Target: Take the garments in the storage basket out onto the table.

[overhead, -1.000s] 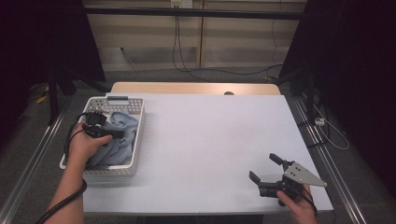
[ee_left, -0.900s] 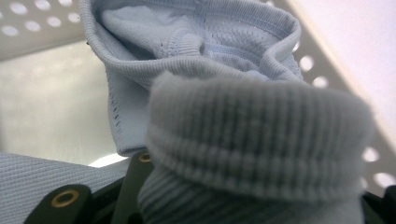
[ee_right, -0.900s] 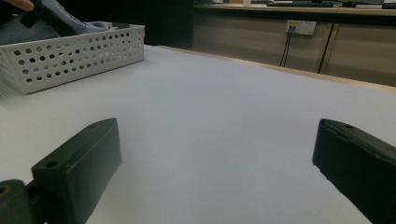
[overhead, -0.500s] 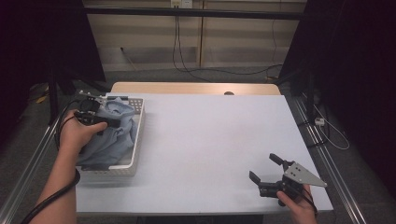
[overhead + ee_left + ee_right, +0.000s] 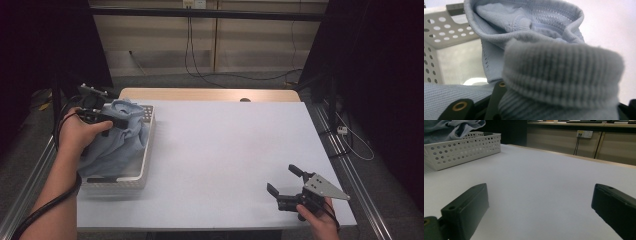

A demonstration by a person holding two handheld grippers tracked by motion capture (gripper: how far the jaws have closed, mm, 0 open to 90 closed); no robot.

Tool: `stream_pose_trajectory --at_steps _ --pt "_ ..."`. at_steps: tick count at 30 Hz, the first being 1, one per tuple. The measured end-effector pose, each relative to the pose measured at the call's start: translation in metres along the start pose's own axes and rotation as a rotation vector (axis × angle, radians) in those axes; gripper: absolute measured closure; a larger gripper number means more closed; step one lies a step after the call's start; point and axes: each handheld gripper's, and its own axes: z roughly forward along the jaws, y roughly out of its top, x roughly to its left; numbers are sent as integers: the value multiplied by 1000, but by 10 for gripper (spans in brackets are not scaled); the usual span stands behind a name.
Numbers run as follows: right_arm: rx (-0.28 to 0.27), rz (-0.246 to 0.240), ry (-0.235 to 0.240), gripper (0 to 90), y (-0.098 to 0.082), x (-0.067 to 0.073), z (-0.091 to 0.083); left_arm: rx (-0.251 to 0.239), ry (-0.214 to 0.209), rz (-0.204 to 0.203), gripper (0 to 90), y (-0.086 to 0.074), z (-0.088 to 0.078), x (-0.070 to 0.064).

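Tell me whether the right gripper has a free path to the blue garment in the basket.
Probably yes: bare table lies between the open right gripper and the blue garment, already clamped by the left gripper.

One white perforated basket (image 5: 142,150) is sitting at the left of the high view, and one light blue knitted garment (image 5: 117,140) is showing there, draping out of it. Two hand-held grippers are appearing: the left hand-held gripper (image 5: 112,121) at the middle left and the right hand-held gripper (image 5: 283,186) at the lower right. Two forearms are coming in from the bottom edge. One white desk (image 5: 225,150) is carrying everything, and one wall socket (image 5: 584,133) is showing at the upper right of the right gripper view.
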Motion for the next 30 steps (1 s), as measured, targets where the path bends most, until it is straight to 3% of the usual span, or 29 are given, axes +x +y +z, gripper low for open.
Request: stream_pose_trajectory --at_steps 3,11,24,30 --pt "4 2 1 10 0 1 0 -1 -26 7 625 6 -4 -5" --pt "4 2 1 10 0 1 0 -2 -34 33 626 24 -13 -24" --pt "6 4 4 10 -1 1 0 -23 -55 40 626 39 -27 -38" --pt "8 -2 5 10 -1 1 1 -40 -82 67 626 44 -32 -54"
